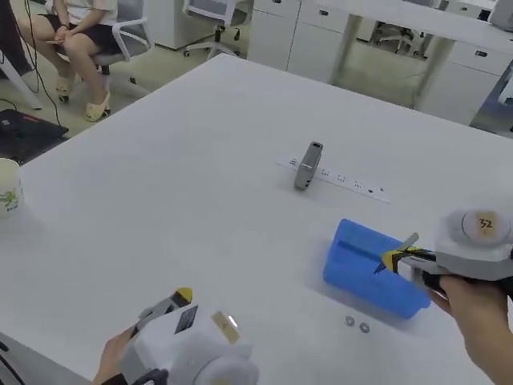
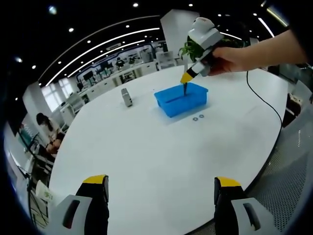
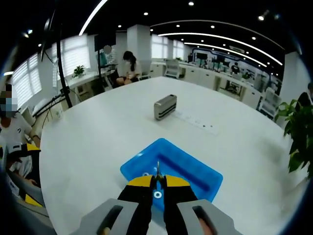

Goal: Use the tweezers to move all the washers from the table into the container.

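The blue container [image 1: 361, 277] stands on the white table [image 1: 200, 176]. My right gripper [image 1: 394, 259] is shut on thin metal tweezers [image 1: 407, 242], whose tip hangs over the container's inside [image 3: 188, 169]. In the right gripper view the tweezers [image 3: 157, 171] stick out between the shut jaws [image 3: 157, 183], and small washers [image 3: 145, 174] lie on the container floor. Two washers [image 1: 357, 324] rest on the table just in front of the container [image 2: 181, 100], also seen as washers [image 2: 198, 117] in the left gripper view. My left gripper [image 1: 180, 309] is open and empty [image 2: 161, 191], low near the table's front edge.
A grey metal block [image 1: 308, 166] stands on a white power strip [image 1: 341, 180] behind the container. A paper cup [image 1: 8, 187] sits at the table's left edge. A person [image 1: 76, 24] sits on a chair beyond the far left corner.
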A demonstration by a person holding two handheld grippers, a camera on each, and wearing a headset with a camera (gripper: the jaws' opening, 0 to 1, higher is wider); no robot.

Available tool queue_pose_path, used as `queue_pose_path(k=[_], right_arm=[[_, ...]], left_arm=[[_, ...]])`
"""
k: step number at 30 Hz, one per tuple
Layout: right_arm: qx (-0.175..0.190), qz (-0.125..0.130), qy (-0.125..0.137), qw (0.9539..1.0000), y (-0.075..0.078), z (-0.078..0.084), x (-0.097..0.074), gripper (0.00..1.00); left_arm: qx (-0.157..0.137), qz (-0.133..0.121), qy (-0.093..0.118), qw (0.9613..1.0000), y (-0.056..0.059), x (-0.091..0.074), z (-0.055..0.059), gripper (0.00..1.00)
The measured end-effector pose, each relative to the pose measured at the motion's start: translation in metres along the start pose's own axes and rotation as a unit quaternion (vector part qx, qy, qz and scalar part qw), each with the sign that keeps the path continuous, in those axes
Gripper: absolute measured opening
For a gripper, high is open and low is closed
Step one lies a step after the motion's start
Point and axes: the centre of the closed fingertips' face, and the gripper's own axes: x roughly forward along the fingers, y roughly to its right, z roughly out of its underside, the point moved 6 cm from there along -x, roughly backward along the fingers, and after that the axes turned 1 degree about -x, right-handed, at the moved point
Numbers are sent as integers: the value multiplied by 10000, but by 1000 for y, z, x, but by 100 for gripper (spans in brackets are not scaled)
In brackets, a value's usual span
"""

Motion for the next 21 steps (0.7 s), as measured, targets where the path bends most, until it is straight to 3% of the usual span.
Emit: queue_pose_path(k=[7, 21], right_arm=[[-761, 9, -17, 9971, -11, -3, -15, 3], [-436, -308, 51, 9986, -27, 12, -23, 3]], left_arm=[[39, 34, -13, 10000, 1, 0, 0, 91], [45, 43, -10, 10000, 2, 0, 0, 91]])
